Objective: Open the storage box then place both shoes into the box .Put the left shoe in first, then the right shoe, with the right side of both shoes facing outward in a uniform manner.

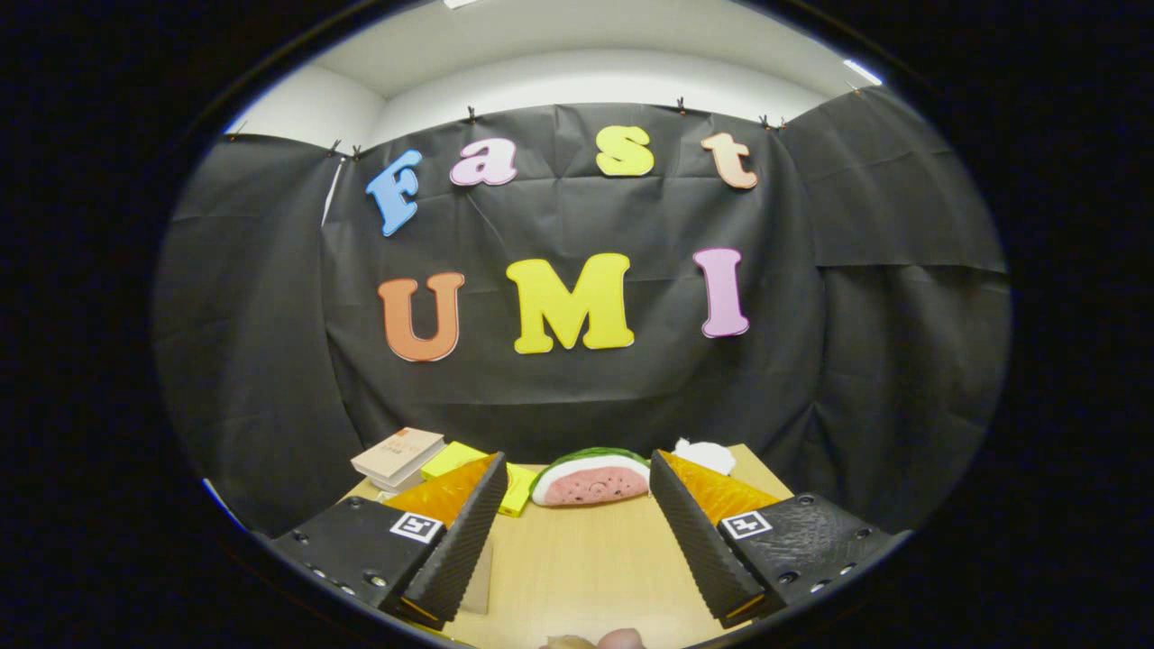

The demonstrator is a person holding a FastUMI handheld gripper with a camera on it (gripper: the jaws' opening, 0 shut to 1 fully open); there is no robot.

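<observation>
Spread tool (577,532) fingers over bare wooden table (586,568)

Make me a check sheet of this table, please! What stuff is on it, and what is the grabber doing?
Surface: light wooden table, bare between the fingers.
Job's things: storage box and shoes, nothing seen.
Clutter: watermelon slice toy just beyond the fingers; stacked books and a yellow block at the far left; a white object at the far right, too hidden to identify.
Gripper: gripper open, fingers spread wide, holding nothing.
Person: fingertips at the near table edge.
Cables: nothing seen.
Surroundings: black cloth wall, white ceiling above.
</observation>
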